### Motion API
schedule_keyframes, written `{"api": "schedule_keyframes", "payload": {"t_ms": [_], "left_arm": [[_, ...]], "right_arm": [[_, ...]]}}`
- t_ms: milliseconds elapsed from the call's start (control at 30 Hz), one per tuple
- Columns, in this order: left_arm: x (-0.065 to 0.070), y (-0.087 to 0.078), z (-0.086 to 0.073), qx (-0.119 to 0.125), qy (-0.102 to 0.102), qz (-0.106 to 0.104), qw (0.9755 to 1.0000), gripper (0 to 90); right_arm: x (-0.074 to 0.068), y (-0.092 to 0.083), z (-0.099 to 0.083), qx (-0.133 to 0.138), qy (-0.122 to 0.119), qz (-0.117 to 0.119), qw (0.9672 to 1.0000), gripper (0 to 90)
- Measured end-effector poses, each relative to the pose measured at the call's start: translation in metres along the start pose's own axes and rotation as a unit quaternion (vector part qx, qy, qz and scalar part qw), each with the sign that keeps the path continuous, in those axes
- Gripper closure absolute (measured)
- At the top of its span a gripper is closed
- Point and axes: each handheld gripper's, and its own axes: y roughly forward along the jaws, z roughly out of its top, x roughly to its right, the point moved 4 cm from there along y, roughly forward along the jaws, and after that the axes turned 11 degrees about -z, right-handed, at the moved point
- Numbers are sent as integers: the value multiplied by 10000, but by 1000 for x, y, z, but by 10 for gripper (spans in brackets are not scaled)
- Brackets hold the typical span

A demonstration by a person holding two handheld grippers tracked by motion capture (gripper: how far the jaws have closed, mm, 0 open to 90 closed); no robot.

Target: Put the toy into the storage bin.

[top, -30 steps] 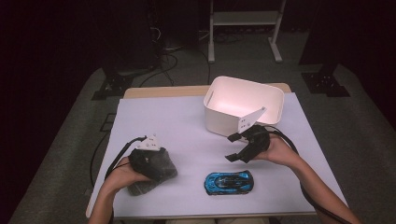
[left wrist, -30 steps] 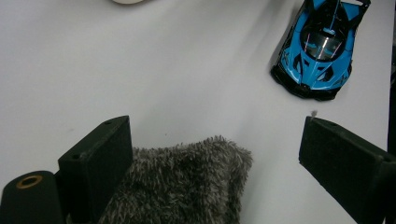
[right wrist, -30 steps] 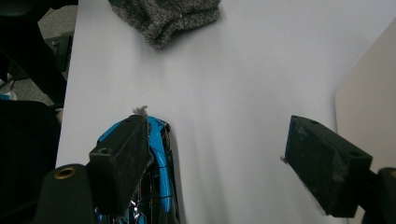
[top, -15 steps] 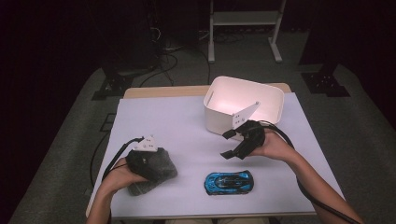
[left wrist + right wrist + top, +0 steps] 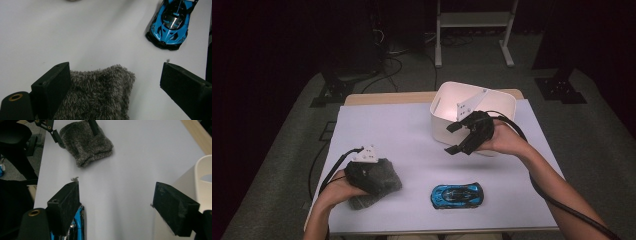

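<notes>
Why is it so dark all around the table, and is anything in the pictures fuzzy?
High view: light falls on the white table and the white bin, so the room behind looks black. Left gripper view: the blue toy car and grey furry cloth look sharp. Right gripper view: the right tool has slightly soft black jaws up close.

Both my hand-held grippers gape wide above the table.
My left black two-jaw gripper (image 5: 371, 172) sits low at the near left, forearm entering from below. My right black two-jaw gripper (image 5: 460, 136) is raised farther forward, jaws pointing left, wrist bent inward.
</notes>
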Motion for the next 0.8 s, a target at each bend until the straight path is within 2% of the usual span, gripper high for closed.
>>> {"api": "schedule_keyframes", "payload": {"t_ms": [167, 400, 800], "left_arm": [[0, 0, -1, -36, 4, 18, 10000, 94], [1, 1, -1, -3, 3, -22, 10000, 94], [0, 0, -3, -47, -11, -52, 10000, 94]], "right_arm": [[16, -5, 7, -73, 0, -156, 9999, 204], [44, -4, 0, -293, 195, -403, 9986, 221], [71, 12, -14, -695, 316, -432, 9961, 377]]}}
